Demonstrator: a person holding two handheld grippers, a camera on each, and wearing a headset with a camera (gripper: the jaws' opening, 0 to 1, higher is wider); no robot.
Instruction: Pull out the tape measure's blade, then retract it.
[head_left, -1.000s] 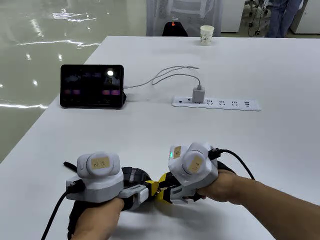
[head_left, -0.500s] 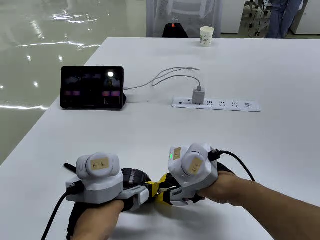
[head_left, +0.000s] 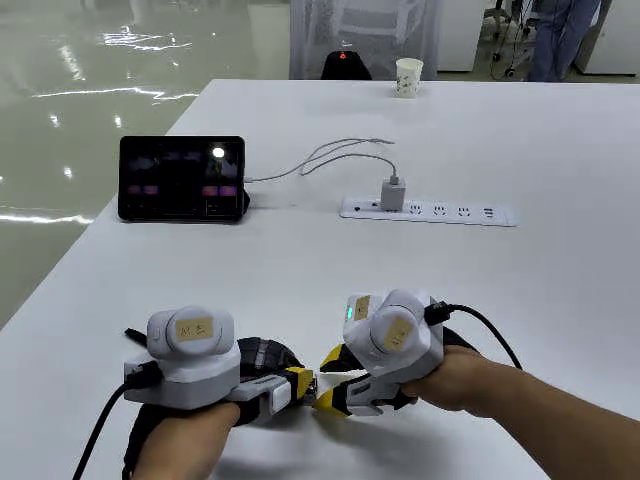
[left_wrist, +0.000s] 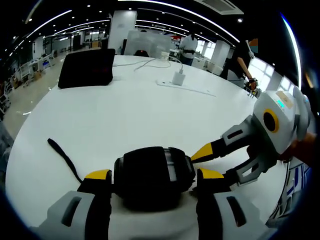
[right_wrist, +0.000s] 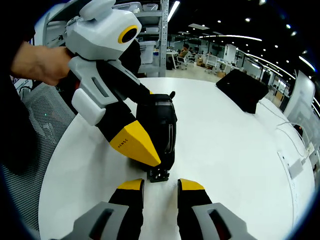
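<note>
A black tape measure (head_left: 264, 356) sits low over the white table (head_left: 330, 270), and my left gripper (head_left: 280, 374) is shut on its body. In the left gripper view the case (left_wrist: 152, 172) sits between my two yellow-tipped fingers, and a black wrist strap (left_wrist: 62, 157) trails to the left. My right gripper (head_left: 329, 379) faces the case from the right, open, with its fingertips apart. In the right gripper view the blade's small end hook (right_wrist: 159, 174) lies just ahead of the gap in my right gripper (right_wrist: 161, 187). No blade is drawn out.
A dark tablet (head_left: 182, 178) stands at the left. A white power strip (head_left: 430, 210) with a charger (head_left: 392, 190) and cables lies mid-table. A paper cup (head_left: 408, 76) stands at the far edge, with a chair (head_left: 342, 62) behind it. A person (head_left: 558, 35) stands at the back right.
The right gripper's fingertips have spread a little wider in front of the tape measure. The left gripper keeps its hold. The head camera has shifted slightly.
</note>
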